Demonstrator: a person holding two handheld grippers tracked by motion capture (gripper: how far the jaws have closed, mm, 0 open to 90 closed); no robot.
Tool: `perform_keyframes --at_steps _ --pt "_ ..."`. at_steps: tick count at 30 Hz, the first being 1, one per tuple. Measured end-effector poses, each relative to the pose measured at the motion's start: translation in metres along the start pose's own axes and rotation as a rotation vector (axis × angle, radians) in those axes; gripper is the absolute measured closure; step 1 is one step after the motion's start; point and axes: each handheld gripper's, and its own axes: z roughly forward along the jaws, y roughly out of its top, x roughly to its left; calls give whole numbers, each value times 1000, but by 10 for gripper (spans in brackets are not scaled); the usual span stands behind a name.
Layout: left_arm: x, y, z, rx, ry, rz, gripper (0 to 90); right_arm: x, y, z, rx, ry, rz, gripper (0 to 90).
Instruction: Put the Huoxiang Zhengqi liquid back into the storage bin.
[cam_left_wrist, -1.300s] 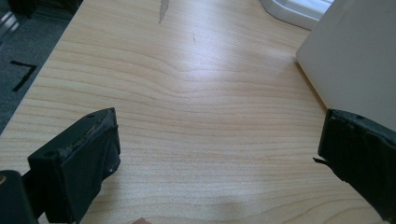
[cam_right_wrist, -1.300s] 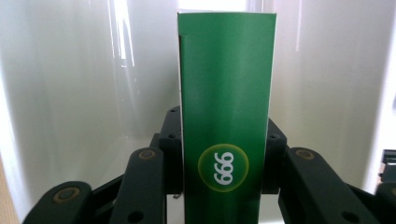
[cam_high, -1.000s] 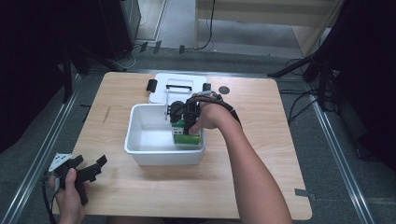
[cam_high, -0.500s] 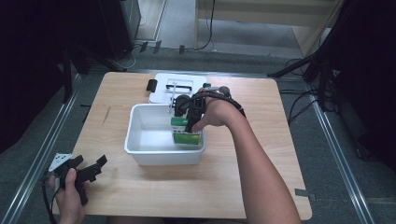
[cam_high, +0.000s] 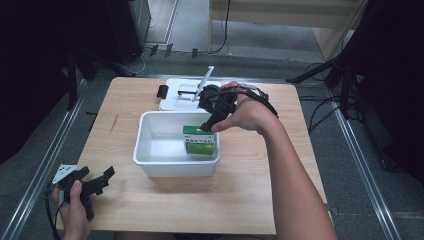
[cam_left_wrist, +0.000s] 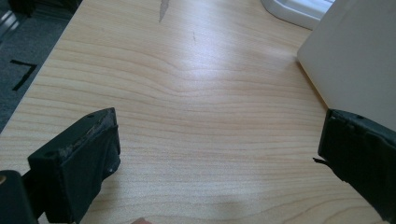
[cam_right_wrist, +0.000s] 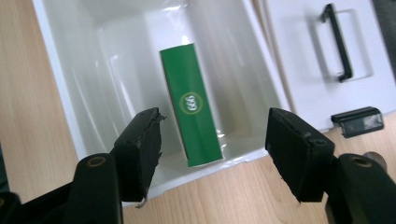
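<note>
A green box with a round white logo lies inside a white plastic tub in the middle of the table. My right gripper hovers over the tub's far right side, above the box, open with nothing between its jaws. At the table's near left corner my left gripper is held open just above the bare wood, with the tub's white wall to its right.
The tub's white lid with a black handle lies flat behind the tub, a black clip at its edge. Metal rails run along both sides of the wooden table.
My right gripper has risen out of the tub and away from the green box, which stays inside it. The left gripper has not moved.
</note>
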Motion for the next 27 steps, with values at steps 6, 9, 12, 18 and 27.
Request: perform_keyframes --at_steps 6,9,12,18,27 --pt "0 0 0 0 0 1 0 -6 -15 -11 -98 -47 129 354" --pt "0 0 0 0 1 3 0 -8 -23 -14 -146 -61 167 348" --pt "0 0 0 1 1 2 0 -9 -35 -17 -217 -103 237 297" --pt "-1 0 0 -1 3 3 0 -13 -62 -24 -332 -233 391 127" --pt "-1 0 0 3 3 7 0 -13 -105 -31 -476 -365 547 0"
